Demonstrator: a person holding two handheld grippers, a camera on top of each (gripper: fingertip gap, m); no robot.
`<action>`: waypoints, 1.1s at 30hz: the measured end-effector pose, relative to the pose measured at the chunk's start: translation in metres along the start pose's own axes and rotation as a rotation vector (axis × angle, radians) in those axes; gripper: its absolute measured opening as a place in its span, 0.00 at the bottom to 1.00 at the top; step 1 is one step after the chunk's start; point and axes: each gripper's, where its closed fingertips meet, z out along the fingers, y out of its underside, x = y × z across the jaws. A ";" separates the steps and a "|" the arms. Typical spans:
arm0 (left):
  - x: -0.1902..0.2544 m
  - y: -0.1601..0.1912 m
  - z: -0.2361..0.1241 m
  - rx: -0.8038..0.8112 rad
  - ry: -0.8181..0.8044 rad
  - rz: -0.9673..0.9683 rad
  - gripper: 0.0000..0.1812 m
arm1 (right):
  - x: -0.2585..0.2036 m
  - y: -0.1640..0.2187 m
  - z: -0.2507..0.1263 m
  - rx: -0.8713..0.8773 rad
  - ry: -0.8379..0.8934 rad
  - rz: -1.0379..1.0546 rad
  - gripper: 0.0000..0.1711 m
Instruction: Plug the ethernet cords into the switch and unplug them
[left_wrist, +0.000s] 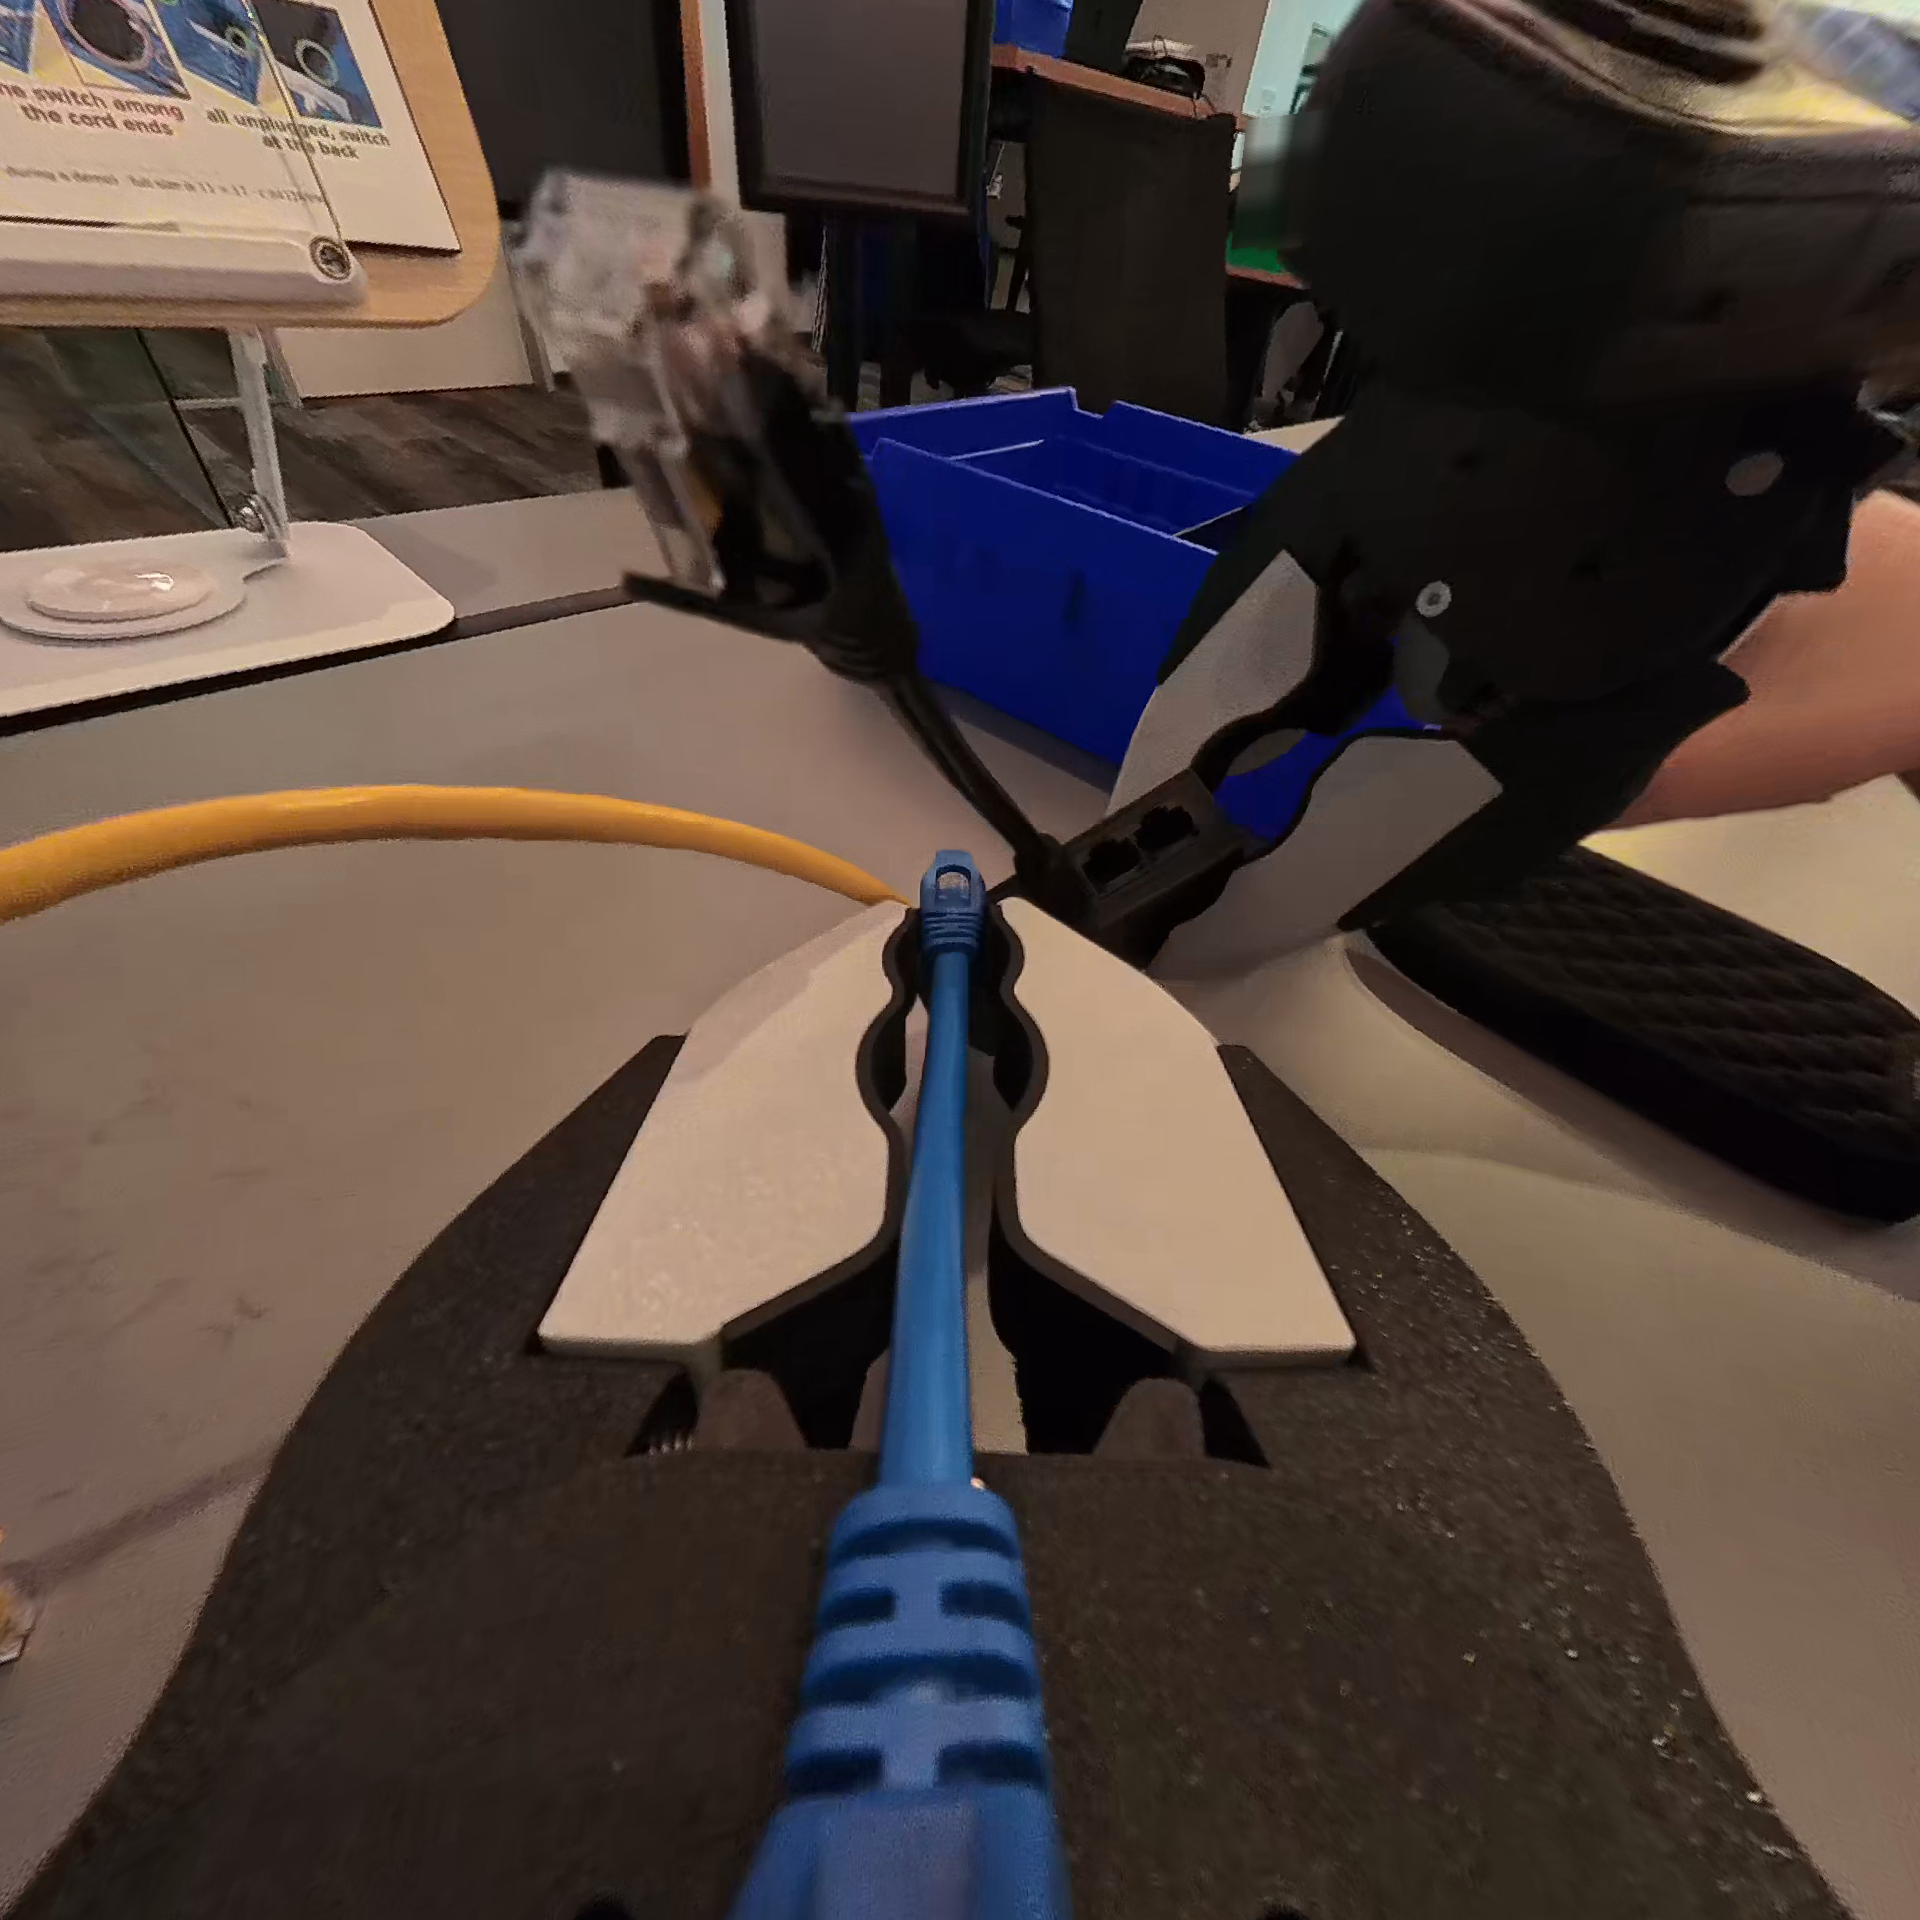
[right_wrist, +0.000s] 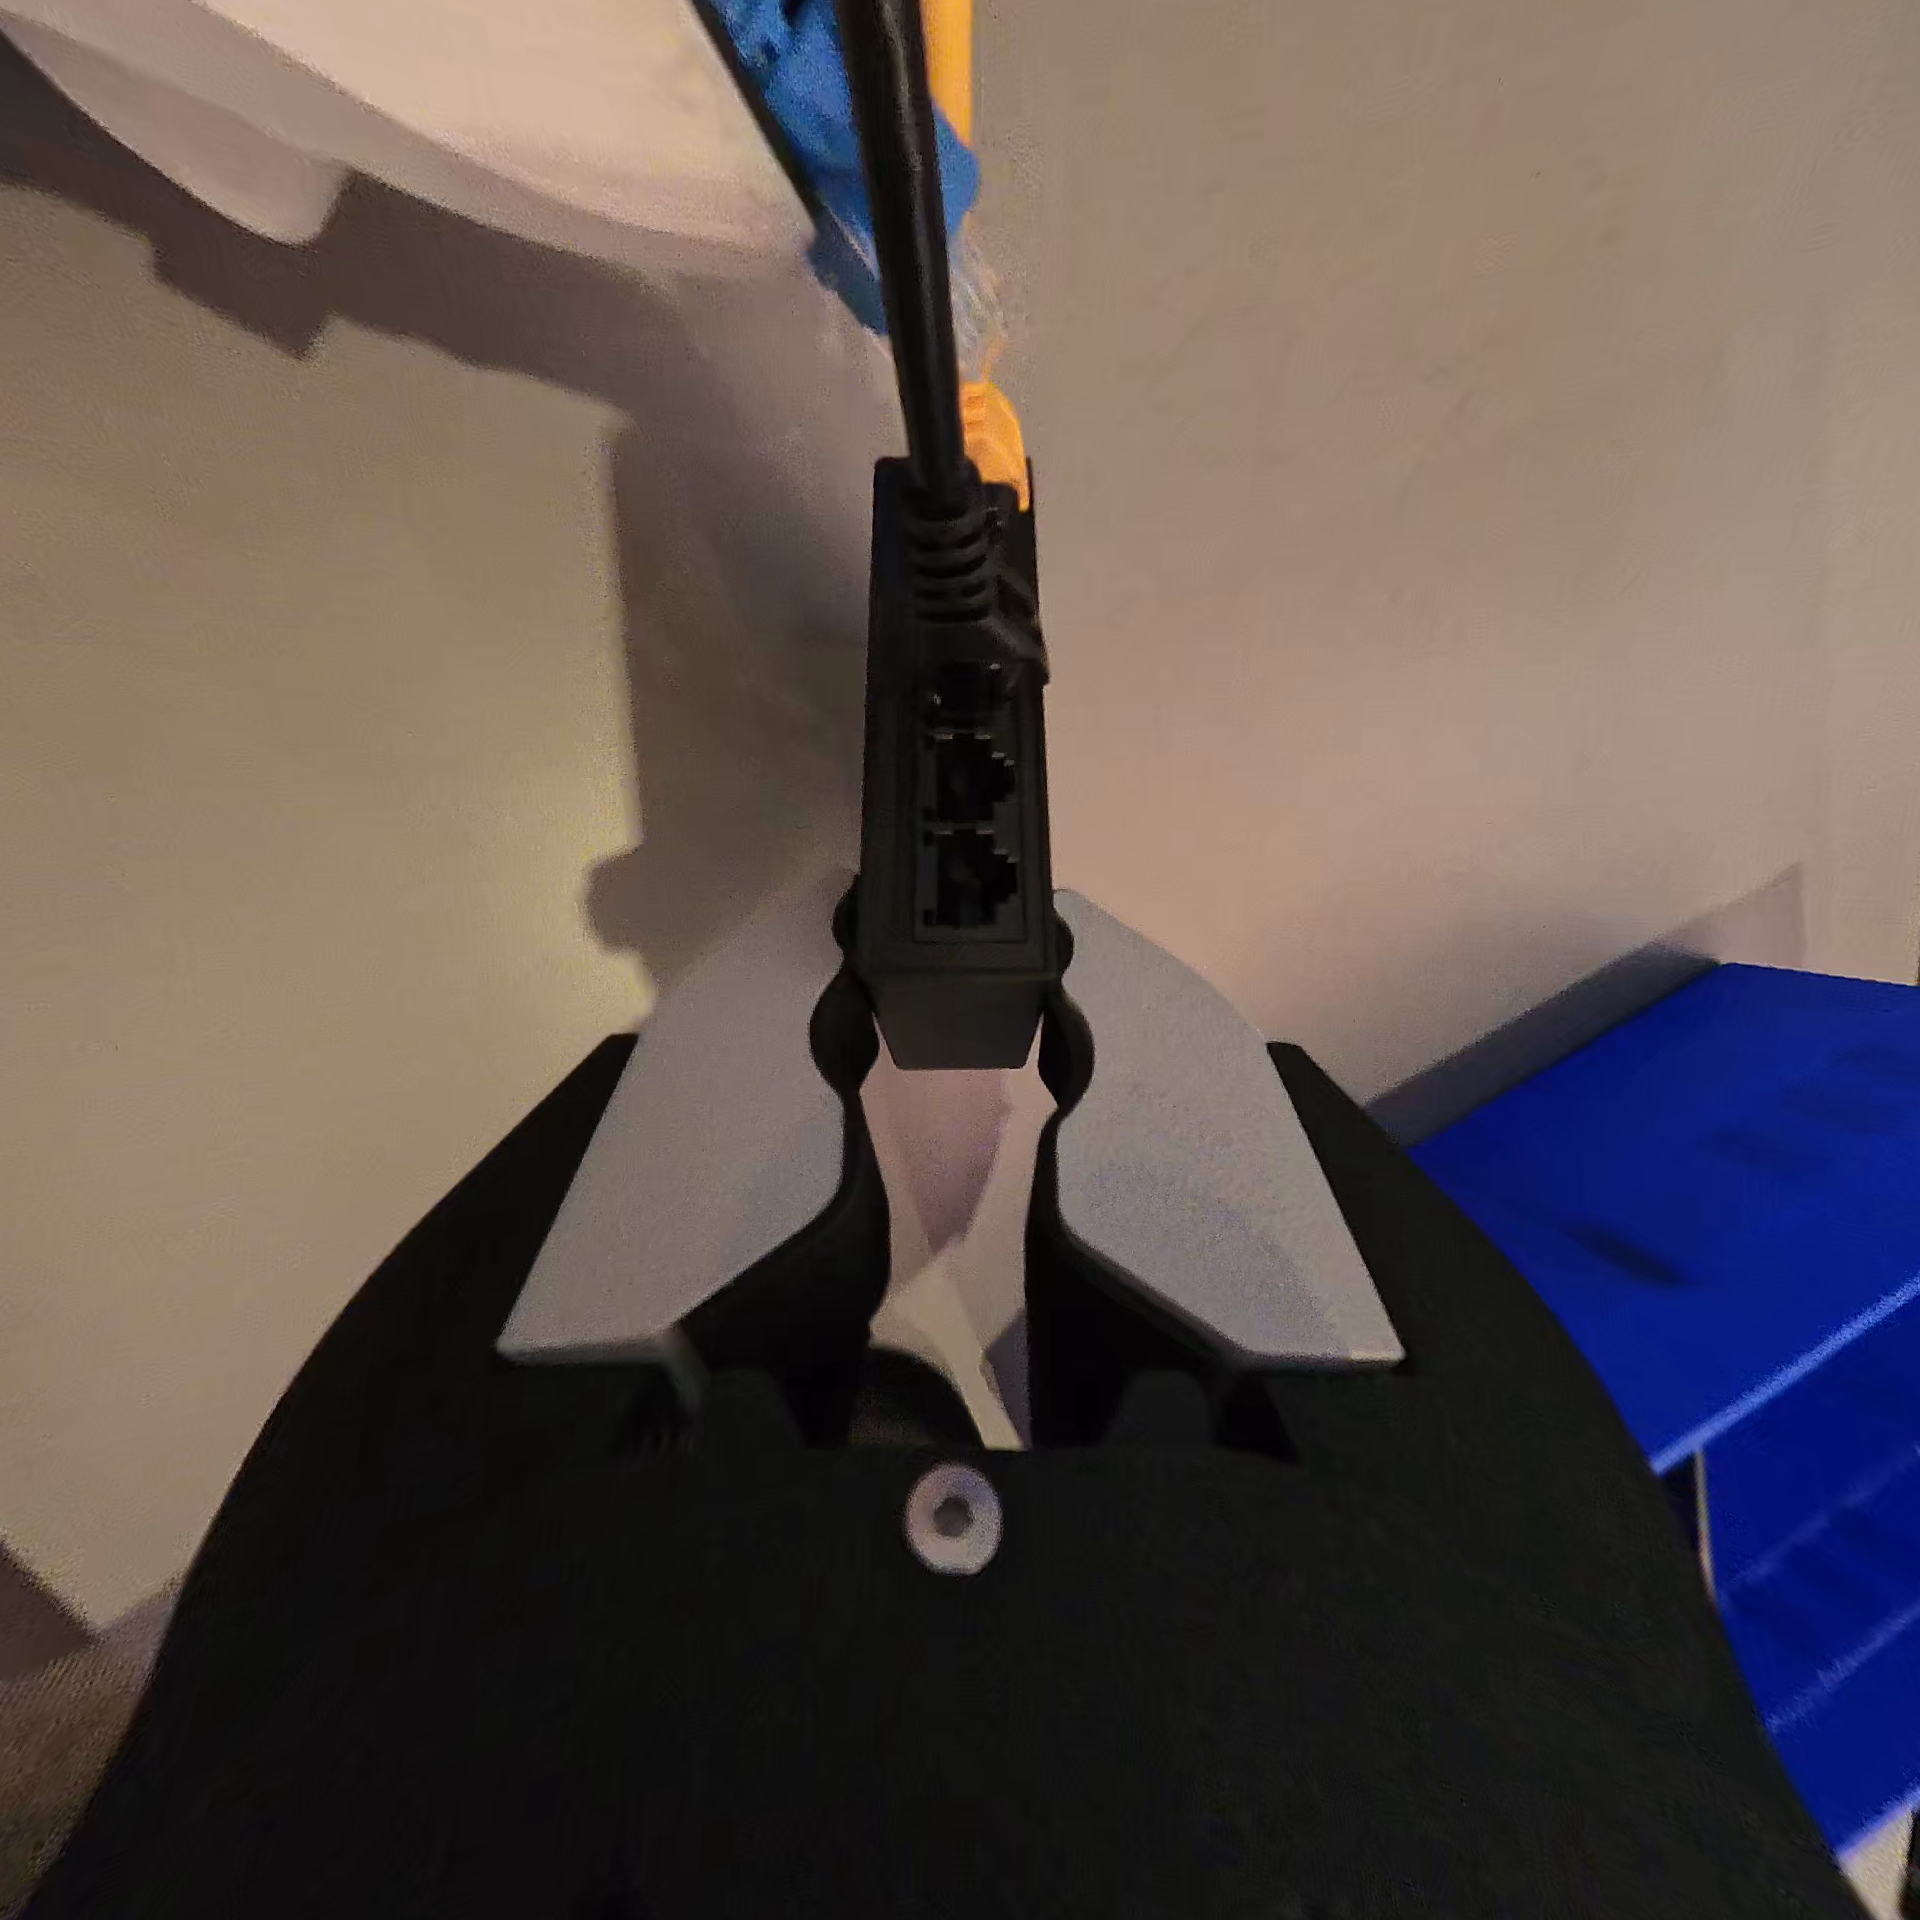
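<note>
My left gripper (left_wrist: 951, 920) is shut on the blue ethernet cord (left_wrist: 935, 1195), just behind its plug boot (left_wrist: 951, 894), low over the grey table (left_wrist: 312, 1091). Its tips sit close to the black switch (left_wrist: 1143, 847), which my right gripper (right_wrist: 956, 935) is shut on and holds by one end (right_wrist: 956, 810). A black cord (right_wrist: 914, 312) is plugged into the switch's far port; empty ports face up nearer my fingers. Its free clear plug (left_wrist: 665, 395) sticks up, blurred. A yellow cord (left_wrist: 416, 810) curves in from the left. Its plug (right_wrist: 992, 436) lies behind the switch's far end.
A blue bin (left_wrist: 1039, 561) stands just behind the switch and also shows in the right wrist view (right_wrist: 1714, 1195). An instruction sheet on a white stand (left_wrist: 208, 156) is at the far left. A black mesh pad (left_wrist: 1662, 1039) lies at the right, under a person's arm (left_wrist: 1849, 675). Left tips to right tips: about 9 cm.
</note>
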 end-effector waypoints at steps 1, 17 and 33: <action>0.000 0.000 0.000 0.001 0.009 -0.010 0.06 | 0.002 0.003 -0.003 -0.036 -0.016 -0.006 0.16; -0.006 0.003 -0.004 -0.008 0.011 -0.052 0.06 | 0.010 0.031 -0.016 -0.397 -0.139 -0.112 0.16; -0.010 0.002 -0.007 0.010 0.001 -0.065 0.06 | 0.004 0.062 -0.033 -0.656 -0.229 -0.185 0.16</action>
